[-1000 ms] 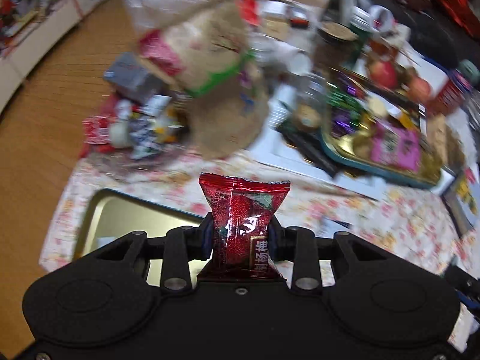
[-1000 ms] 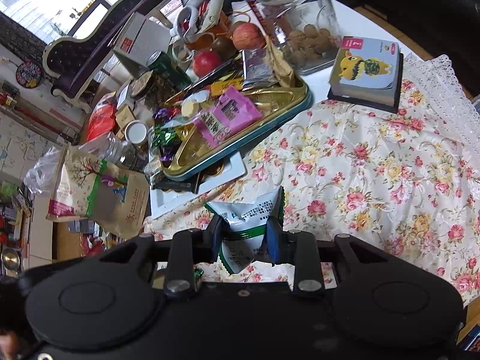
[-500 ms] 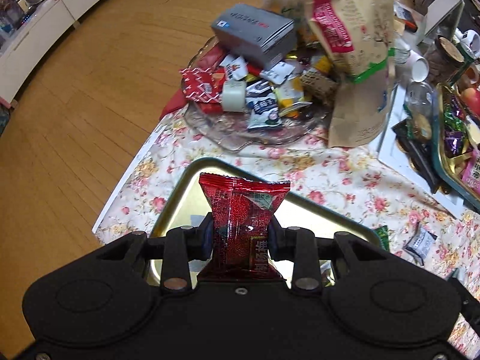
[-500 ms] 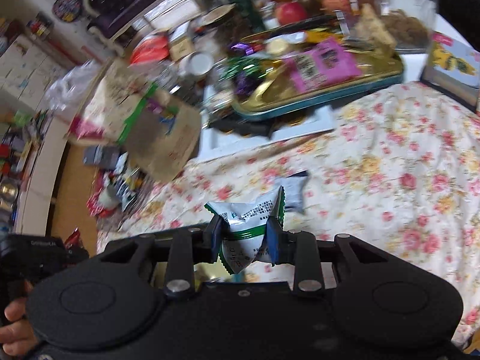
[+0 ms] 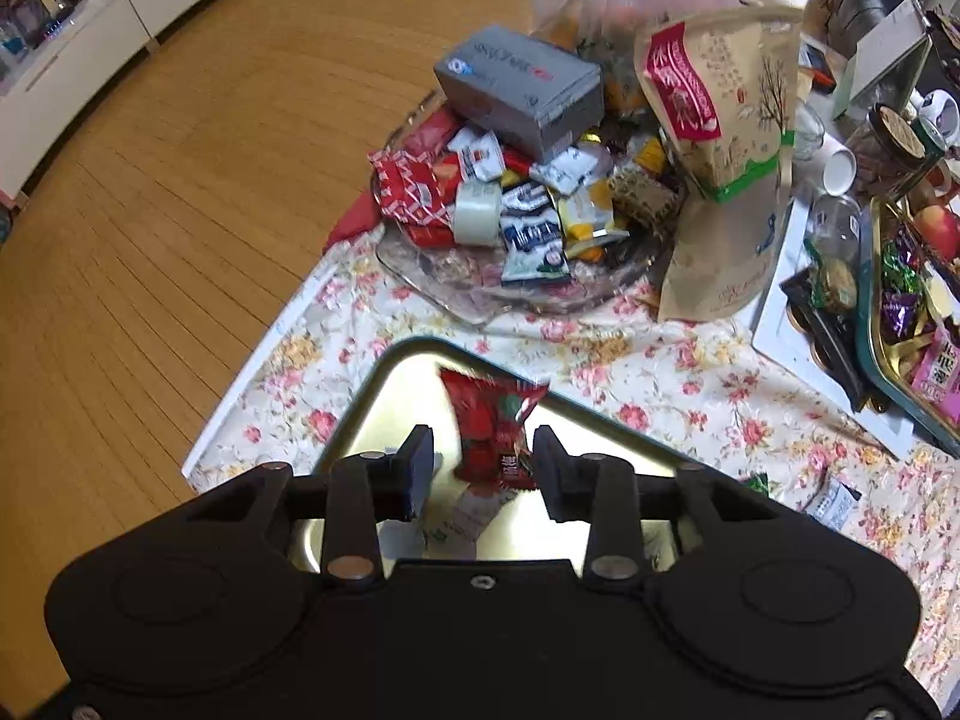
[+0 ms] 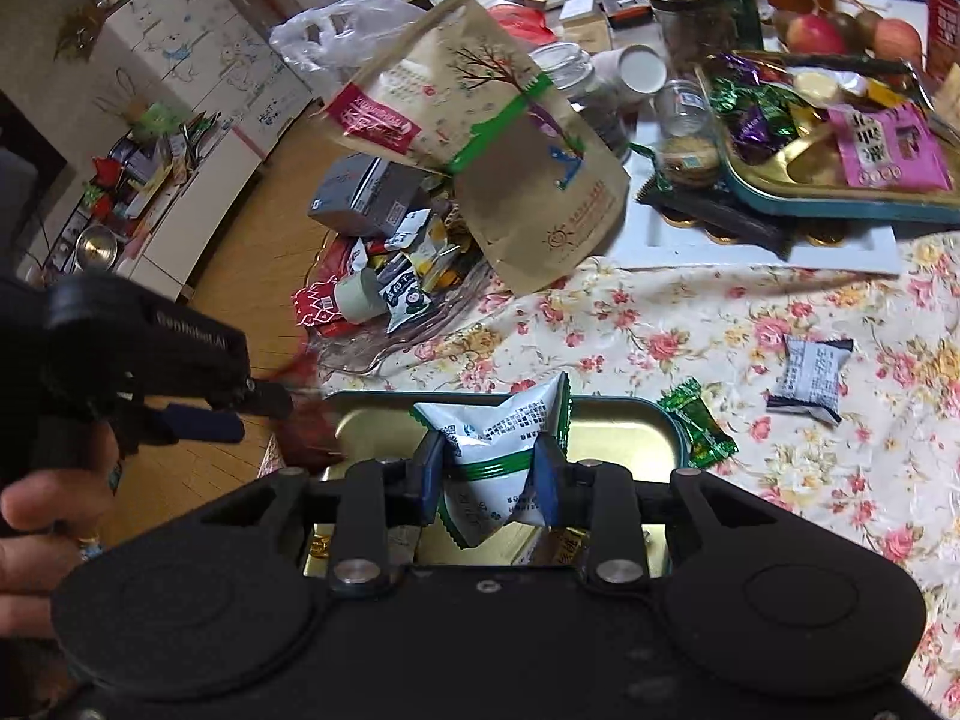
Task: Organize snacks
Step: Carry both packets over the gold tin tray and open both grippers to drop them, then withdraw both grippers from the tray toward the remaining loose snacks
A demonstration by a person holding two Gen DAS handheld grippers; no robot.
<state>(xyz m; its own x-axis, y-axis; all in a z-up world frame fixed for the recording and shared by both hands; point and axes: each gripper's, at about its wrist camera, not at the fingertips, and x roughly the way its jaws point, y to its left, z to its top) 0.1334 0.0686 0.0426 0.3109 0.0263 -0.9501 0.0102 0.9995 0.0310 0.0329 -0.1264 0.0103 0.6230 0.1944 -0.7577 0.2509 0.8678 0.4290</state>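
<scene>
The table [image 6: 750, 324], under a floral cloth, carries a gold tray [image 6: 624, 420] below the right gripper [image 6: 489, 468], with a glass dish [image 5: 480, 294] and kraft pouch [image 6: 528, 204] beyond it.

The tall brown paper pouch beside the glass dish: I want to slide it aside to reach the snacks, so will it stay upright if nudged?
Probably not. The brown paper pouch already leans over the glass dish, so a nudge near its top would likely tip it. Its creased sides suggest soft, partly filled paper that may buckle rather than slide; pushing low near the base seems safer.
</scene>
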